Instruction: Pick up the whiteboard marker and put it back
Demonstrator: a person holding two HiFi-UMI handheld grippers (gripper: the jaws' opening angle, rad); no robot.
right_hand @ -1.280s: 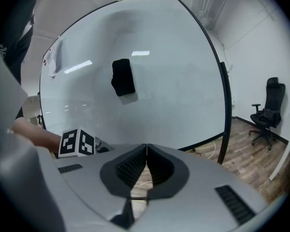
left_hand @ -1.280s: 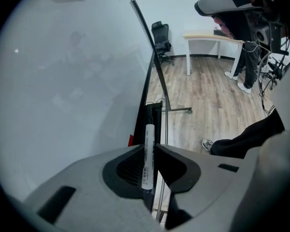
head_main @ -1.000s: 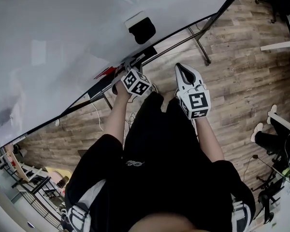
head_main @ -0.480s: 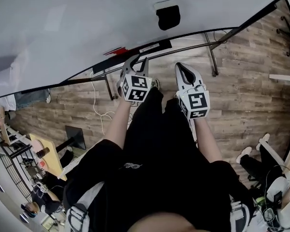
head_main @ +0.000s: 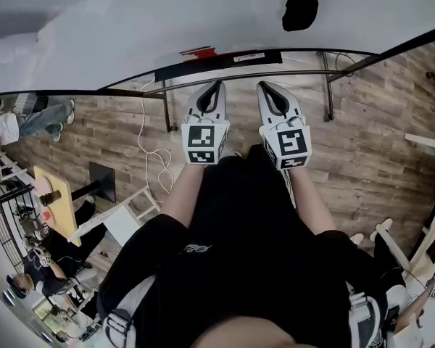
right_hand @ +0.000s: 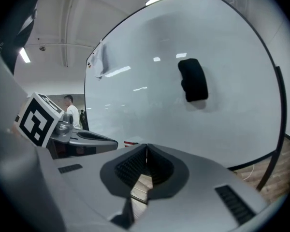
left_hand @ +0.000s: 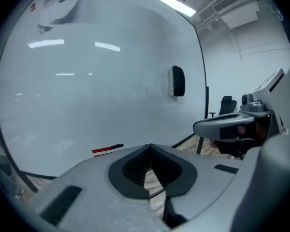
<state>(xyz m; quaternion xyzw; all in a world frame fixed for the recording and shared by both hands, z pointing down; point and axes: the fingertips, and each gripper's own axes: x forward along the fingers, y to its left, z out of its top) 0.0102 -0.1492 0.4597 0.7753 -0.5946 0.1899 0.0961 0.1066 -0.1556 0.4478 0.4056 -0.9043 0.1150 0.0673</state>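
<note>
The whiteboard marker (head_main: pixel 198 51), red with a black end, lies on the ledge at the foot of the whiteboard (head_main: pixel 130 20). It shows as a short red and black bar (left_hand: pixel 108 149) in the left gripper view and as a red sliver (right_hand: pixel 131 143) in the right gripper view. My left gripper (head_main: pixel 216 85) is shut with nothing in it, a little short of the ledge and right of the marker. Beside it, my right gripper (head_main: pixel 267 86) is also shut and empty. Both point at the board.
A black eraser (head_main: pixel 300 13) sticks to the board above and right of the grippers. The board's metal stand legs (head_main: pixel 328 85) rise from a wooden floor. Desks and people are at the far left (head_main: pixel 36 194).
The left gripper's jaws stood apart by the ledge half a second ago and are now shut. It has drawn back level with the right gripper. The head view has swung to face the board squarely.
</note>
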